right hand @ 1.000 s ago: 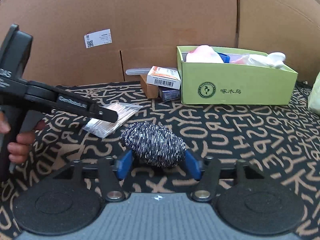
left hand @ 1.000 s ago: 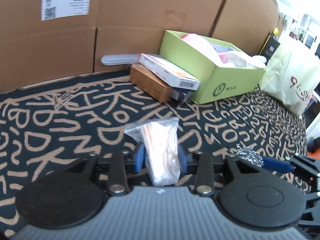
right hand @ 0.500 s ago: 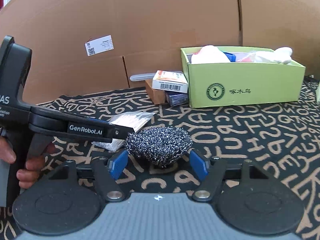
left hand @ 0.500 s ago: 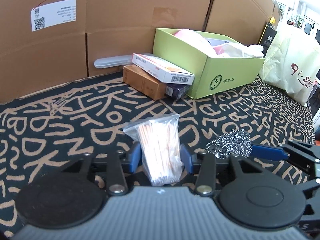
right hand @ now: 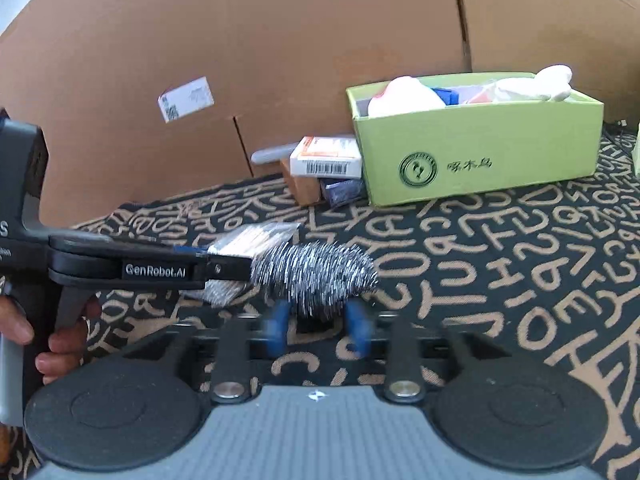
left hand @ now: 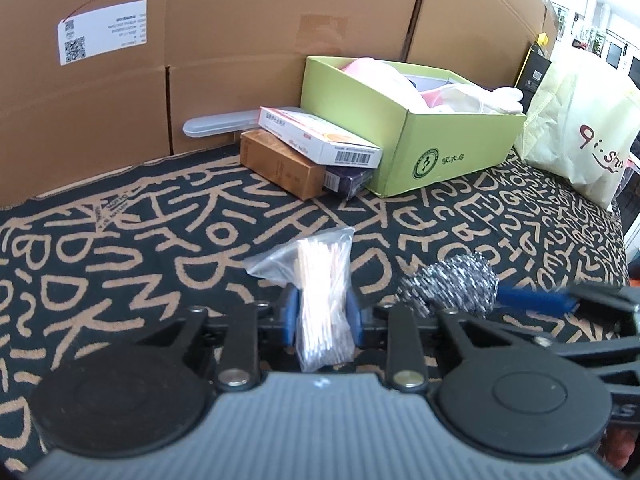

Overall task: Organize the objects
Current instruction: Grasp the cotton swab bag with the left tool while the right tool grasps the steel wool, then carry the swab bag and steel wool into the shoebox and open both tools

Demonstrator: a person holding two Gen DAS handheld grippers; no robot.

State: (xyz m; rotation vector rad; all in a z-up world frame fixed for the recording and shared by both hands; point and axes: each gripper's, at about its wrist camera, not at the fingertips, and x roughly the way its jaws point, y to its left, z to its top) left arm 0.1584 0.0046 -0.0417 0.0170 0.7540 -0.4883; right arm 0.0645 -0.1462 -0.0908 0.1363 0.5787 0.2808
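The left gripper (left hand: 322, 316) is clenched on a clear bag of cotton swabs (left hand: 322, 300), its blue fingers (left hand: 290, 314) pinching the bag about halfway along, so the open end fans out ahead and the lower end hangs back toward the camera. The right gripper (right hand: 318, 322) is closed on a steel wool scrubber (right hand: 316, 276), gripped low on its underside, with most of the ball bulging above the fingers. Both things are held up off the patterned worktop (left hand: 120, 240), side by side and nearly touching.

The bag looks very light and slippery; the film can slide or crumple, and the swabs inside can shift, so a grip across the packed bundle rather than the loose film seems safest. The scrubber is light, springy and rough, so it should not slip, though its wires may snag on the fingers at release.

The green box (right hand: 480, 160) stands against the cardboard wall (left hand: 240, 40), well apart from both grippers and already holding soft white and pink things. A stack of small cartons (left hand: 312, 148) lies just beside its left end. The box is probably the destination.
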